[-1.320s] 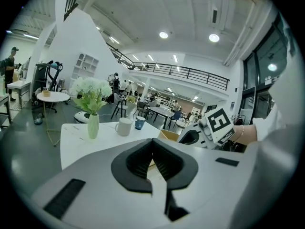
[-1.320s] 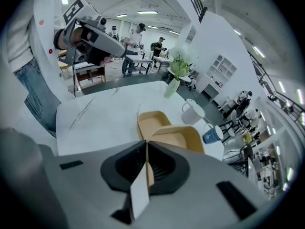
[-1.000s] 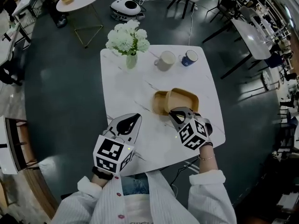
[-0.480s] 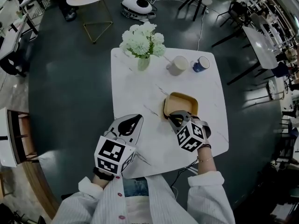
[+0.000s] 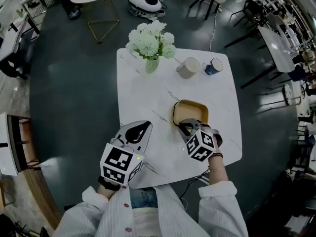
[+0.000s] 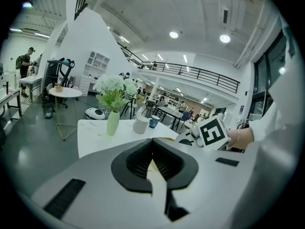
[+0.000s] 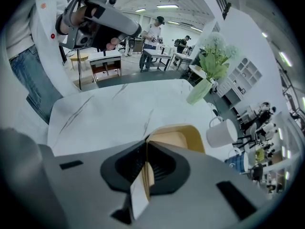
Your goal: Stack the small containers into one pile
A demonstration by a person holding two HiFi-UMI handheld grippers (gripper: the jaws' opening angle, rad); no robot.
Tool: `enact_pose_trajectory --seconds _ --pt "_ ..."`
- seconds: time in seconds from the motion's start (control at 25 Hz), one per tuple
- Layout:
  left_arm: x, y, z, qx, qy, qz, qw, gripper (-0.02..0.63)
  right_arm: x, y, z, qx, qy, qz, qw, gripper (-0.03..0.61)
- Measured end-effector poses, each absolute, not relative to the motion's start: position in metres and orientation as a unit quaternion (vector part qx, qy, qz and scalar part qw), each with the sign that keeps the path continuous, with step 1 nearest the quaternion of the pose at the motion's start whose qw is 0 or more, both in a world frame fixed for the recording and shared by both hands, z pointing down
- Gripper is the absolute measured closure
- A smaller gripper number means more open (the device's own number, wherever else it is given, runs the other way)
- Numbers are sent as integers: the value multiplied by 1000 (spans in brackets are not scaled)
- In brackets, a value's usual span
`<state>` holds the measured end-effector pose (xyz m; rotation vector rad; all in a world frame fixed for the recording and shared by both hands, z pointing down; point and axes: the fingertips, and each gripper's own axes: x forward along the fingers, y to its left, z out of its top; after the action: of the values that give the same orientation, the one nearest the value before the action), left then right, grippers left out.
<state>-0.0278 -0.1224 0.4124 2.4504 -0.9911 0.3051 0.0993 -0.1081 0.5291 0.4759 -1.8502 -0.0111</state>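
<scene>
My right claw [image 5: 185,126] pinches the near rim of the yellow containers [image 5: 193,108], now nested as one on the marble table [image 5: 148,93] (offset a second ago). My left claw [image 5: 140,128] hovers near-left, closed on nothing.

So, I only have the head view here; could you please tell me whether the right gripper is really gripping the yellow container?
Observer: Yes. The right gripper view shows the right gripper with its jaws closed on the near wall of the yellow container.
Operator: Thank you. And is the left gripper carrying anything?
Observer: No. The left gripper view shows the left gripper with its jaws together and nothing between them.
</scene>
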Motion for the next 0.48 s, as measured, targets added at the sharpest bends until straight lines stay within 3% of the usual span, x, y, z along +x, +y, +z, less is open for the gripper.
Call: enact_pose_trajectory --seconds 0.48 --pt "-24 -120 424 890 -364 122 247 597 100 -106 549 186 -794 10 579 551"
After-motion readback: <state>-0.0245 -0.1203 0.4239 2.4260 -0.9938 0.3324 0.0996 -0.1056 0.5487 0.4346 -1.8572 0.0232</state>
